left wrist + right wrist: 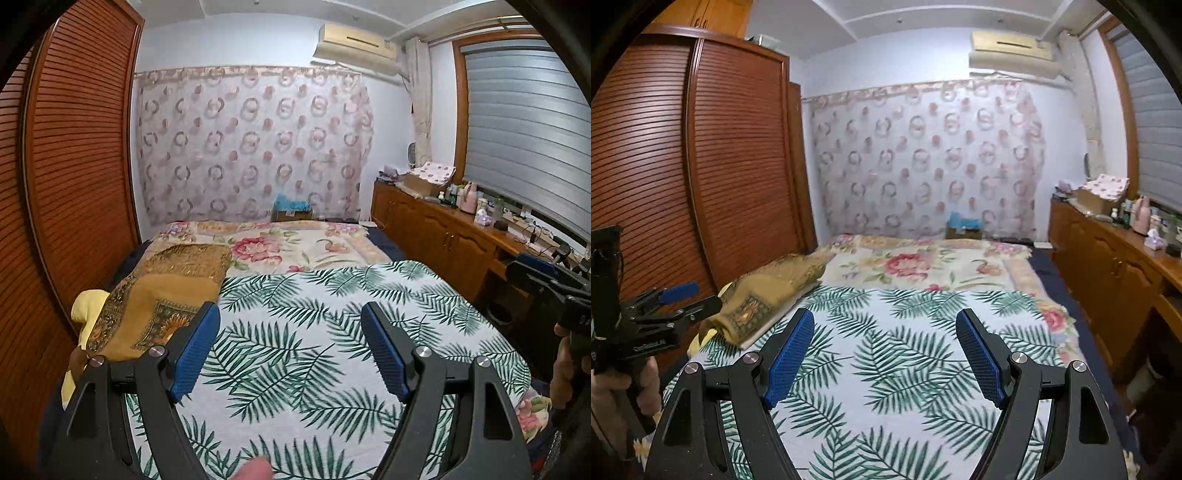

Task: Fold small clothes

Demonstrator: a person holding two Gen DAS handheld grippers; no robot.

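Folded garment waits at the bed's edge

We see a mustard-brown cloth (162, 295) with ornate gold-patterned borders lying folded on the left side of the palm-leaf sheet (314, 332), at left of centre in the frame. In the right wrist view it (768, 291) lies flat, one end raised toward the floral blanket.
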